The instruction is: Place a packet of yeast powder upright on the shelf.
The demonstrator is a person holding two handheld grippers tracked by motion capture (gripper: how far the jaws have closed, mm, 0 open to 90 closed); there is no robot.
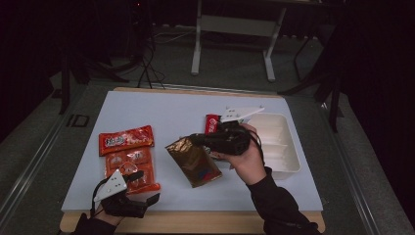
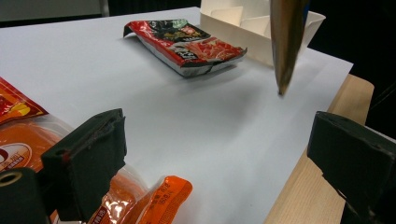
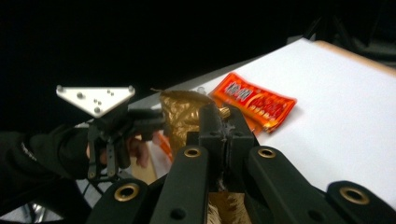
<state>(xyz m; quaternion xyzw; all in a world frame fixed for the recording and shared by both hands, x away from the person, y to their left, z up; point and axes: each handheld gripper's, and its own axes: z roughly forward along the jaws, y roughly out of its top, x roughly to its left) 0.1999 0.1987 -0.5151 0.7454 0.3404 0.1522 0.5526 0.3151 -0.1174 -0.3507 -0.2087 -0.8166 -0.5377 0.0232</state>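
Observation:
A brown-gold snack packet [image 1: 193,161] hangs lifted over the middle of the white mat, with my right gripper [image 1: 194,140] shut on its top edge. In the right gripper view the jaws [image 3: 219,123] pinch the crinkled gold foil [image 3: 180,116]. My left gripper [image 1: 147,186] rests at the front left edge, open, its jaws spread wide beside the orange packets [image 1: 131,169]. In the left gripper view the left gripper [image 2: 219,154] has bare mat between its jaws, an orange packet [image 2: 159,200] lies under one jaw, and the gold packet [image 2: 285,42] hangs edge-on at the top.
A red packet [image 1: 126,139] lies at the left above the orange ones. A red-and-black packet [image 1: 211,122] lies behind my right hand. A white compartment tray [image 1: 286,147] stands at the right. The mat's front edge and wooden table rim [image 2: 317,177] are close to my left gripper.

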